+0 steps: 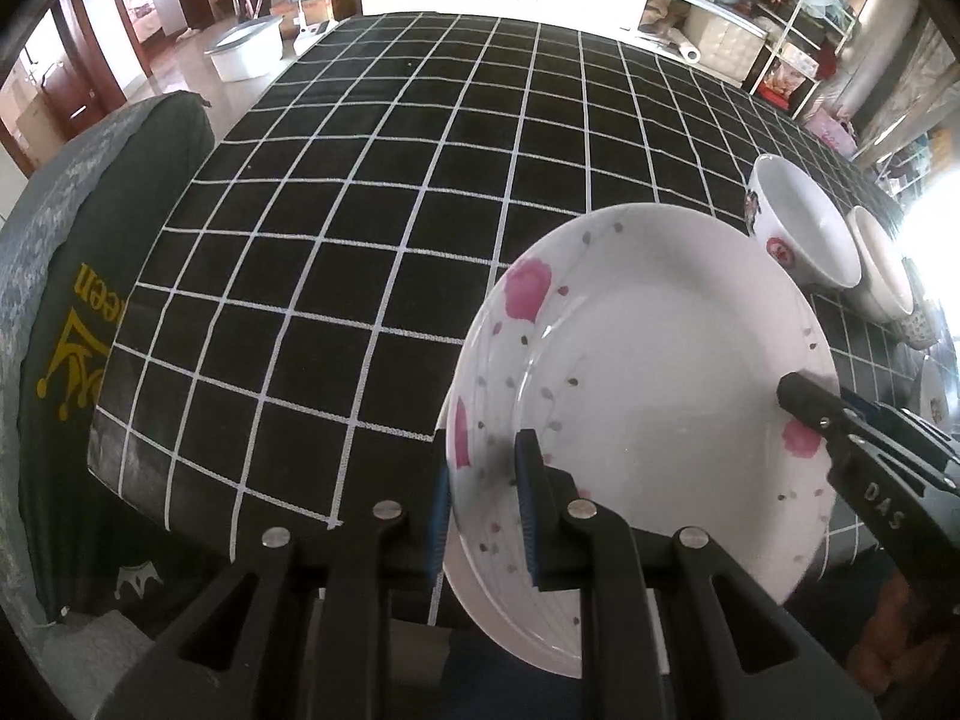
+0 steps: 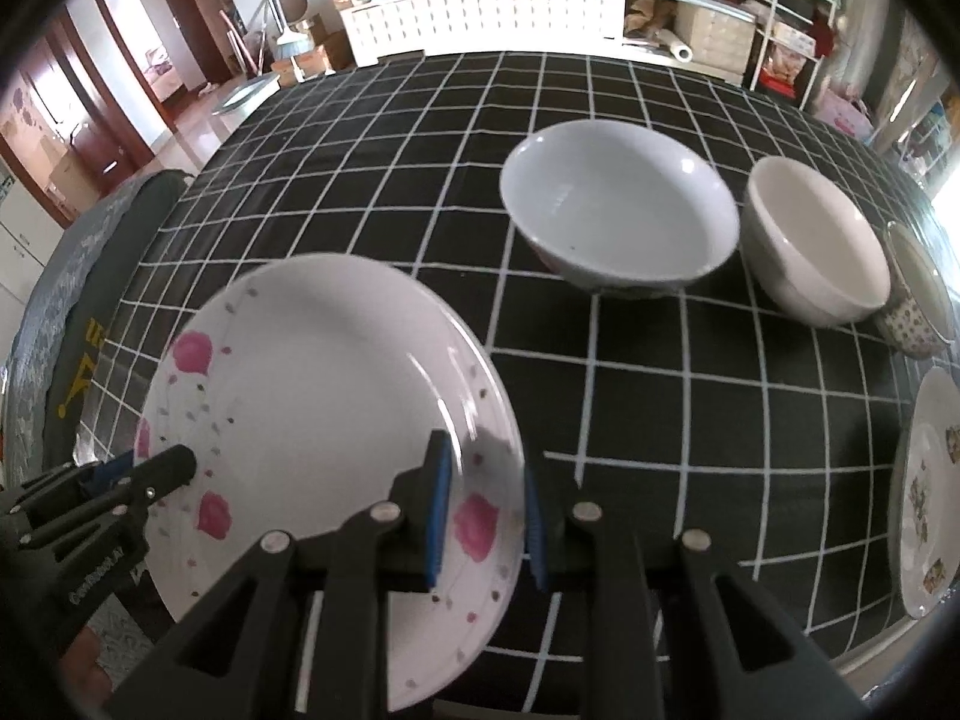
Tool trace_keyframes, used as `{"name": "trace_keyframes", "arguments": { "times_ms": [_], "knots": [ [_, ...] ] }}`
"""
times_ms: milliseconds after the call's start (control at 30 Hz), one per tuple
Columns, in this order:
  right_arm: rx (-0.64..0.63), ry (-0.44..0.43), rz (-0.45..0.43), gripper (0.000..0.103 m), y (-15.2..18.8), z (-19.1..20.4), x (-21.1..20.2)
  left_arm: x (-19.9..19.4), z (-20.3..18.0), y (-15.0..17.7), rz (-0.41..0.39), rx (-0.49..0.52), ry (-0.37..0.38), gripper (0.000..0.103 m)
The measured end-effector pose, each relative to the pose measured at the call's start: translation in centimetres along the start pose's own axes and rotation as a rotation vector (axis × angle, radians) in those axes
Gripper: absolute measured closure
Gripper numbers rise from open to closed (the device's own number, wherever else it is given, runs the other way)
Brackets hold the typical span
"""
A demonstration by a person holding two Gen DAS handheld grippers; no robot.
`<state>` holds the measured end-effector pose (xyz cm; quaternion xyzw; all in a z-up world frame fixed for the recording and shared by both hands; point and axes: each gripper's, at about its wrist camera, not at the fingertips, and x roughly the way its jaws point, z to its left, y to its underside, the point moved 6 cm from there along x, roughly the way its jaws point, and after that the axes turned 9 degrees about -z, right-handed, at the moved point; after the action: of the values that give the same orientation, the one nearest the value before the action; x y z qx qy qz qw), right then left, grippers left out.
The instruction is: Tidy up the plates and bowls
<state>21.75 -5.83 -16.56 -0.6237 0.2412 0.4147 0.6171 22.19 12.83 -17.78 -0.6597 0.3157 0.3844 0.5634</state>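
White embossed lettering "DAS" is legible on the black body of the right hand-held gripper [image 1: 807,405], as seen from the left wrist view. Small white lettering on the body of the left hand-held gripper [image 2: 174,468], seen from the right wrist view, is too blurred to read with certainty. Yellow letters "een", beside a yellow crown emblem, are printed on the dark green cloth [image 1: 66,372] past the bench's left edge.
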Motion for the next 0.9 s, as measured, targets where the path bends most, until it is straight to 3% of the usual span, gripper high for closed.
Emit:
{"name": "trace_keyframes", "arguments": {
  "times_ms": [167,533,733,900],
  "knots": [
    [0.008,-0.026,0.011,0.076,0.2,0.0,0.3,0.4,0.7,-0.6,0.0,0.001,-0.039,0.086],
    [-0.028,-0.02,0.009,0.076,0.5,0.7,0.4,1.0,1.3,0.1,0.023,-0.02,-0.035,0.084],
    [0.004,-0.058,0.023,0.076,0.8,0.2,0.6,0.8,1.6,0.8,0.041,-0.025,-0.036,0.084],
    [0.018,-0.056,0.03,0.076,1.2,-0.2,0.3,-0.2,1.7,0.4,0.012,-0.017,-0.042,0.084]
  ]
}}
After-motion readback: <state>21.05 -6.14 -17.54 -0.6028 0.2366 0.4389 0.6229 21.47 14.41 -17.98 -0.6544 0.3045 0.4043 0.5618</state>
